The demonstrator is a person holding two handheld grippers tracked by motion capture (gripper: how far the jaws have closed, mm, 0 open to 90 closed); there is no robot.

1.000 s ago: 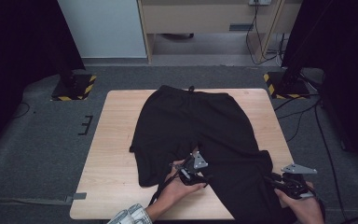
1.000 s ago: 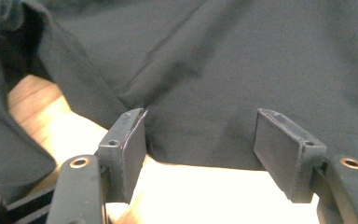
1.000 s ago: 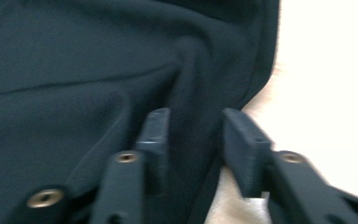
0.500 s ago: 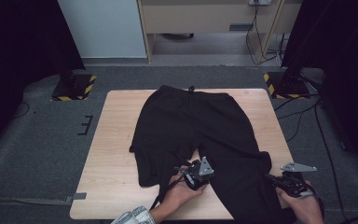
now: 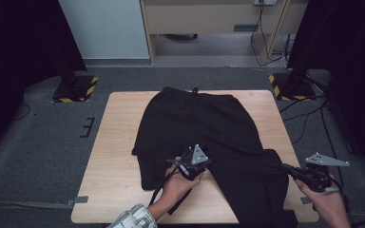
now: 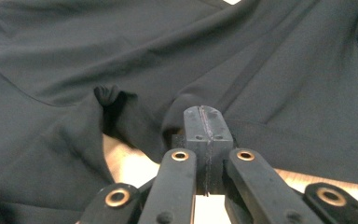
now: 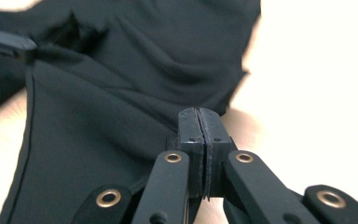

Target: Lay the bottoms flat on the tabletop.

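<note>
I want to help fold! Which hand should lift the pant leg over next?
Probably the right gripper: it pinches the outer edge of the black pants. The left gripper holds their inner seam.

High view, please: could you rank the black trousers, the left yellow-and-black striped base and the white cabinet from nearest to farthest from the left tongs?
1. Black trousers: under and pinched in the left tongs, at the table's middle.
2. Left striped base: on the floor beyond the table's far left corner.
3. White cabinet: at the back, left of centre, farthest.

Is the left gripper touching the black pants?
Touching. In the left gripper view, the left gripper is shut on a fold of the black pants.
</note>
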